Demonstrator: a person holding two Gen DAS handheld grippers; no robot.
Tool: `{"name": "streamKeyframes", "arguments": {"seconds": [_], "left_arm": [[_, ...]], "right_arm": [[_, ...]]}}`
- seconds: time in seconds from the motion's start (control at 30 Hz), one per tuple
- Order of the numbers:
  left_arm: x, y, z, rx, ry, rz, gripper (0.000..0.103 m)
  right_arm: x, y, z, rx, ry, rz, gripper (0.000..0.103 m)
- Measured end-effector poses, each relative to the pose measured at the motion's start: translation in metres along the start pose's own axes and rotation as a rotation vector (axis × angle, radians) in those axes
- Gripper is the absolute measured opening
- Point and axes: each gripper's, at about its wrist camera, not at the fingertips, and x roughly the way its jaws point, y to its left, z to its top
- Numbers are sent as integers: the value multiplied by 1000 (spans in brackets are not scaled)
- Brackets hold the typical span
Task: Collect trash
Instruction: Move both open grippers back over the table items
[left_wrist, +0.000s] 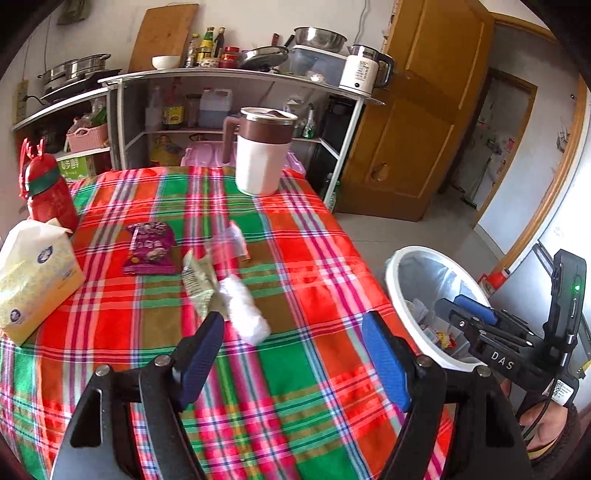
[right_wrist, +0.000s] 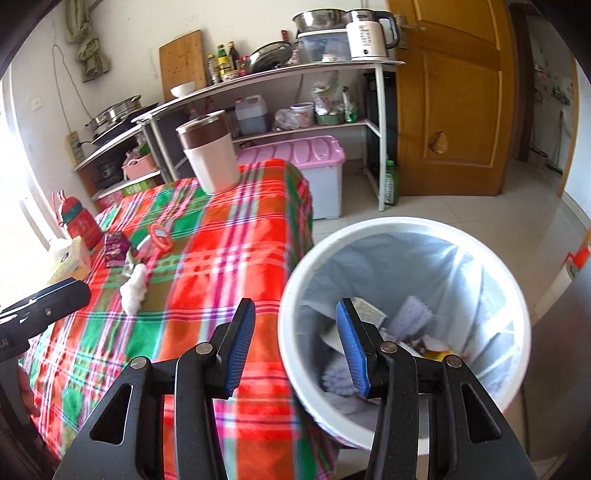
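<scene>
Left hand-held gripper (left_wrist: 293, 325) was spread wide over the near part of the bench (left_wrist: 317, 258), nothing between its blue pads. Right hand-held gripper (right_wrist: 295, 325) sat partly open and empty, one finger over the plaid cloth, the other over the white trash bin (right_wrist: 291, 295) just off the bench's right edge; bin lined with a bag, scraps already in the bottom. I saw the trash still on the bench: a crumpled white tissue (left_wrist: 245, 308) just ahead of the left gripper's left finger, touching a crushed greenish wrapper (left_wrist: 199, 282); past those a clear plastic wrapper (left_wrist: 231, 242) and a purple snack packet (left_wrist: 149, 249) lying flat. Tissue pack (left_wrist: 35, 280) at the left edge, red bottle (left_wrist: 48, 188) behind it. White-and-brown lidded mug (left_wrist: 260, 151) upright at the far edge. Kitchen shelving (left_wrist: 236, 77) behind.
</scene>
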Motion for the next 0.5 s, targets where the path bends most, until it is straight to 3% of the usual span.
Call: {"name": "streamKeyframes", "arguments": {"seconds": [0.5], "left_arm": [[0, 89, -11, -140, 39, 96, 79]], "right_arm": [[39, 89, 6, -120, 51, 140, 47]]}}
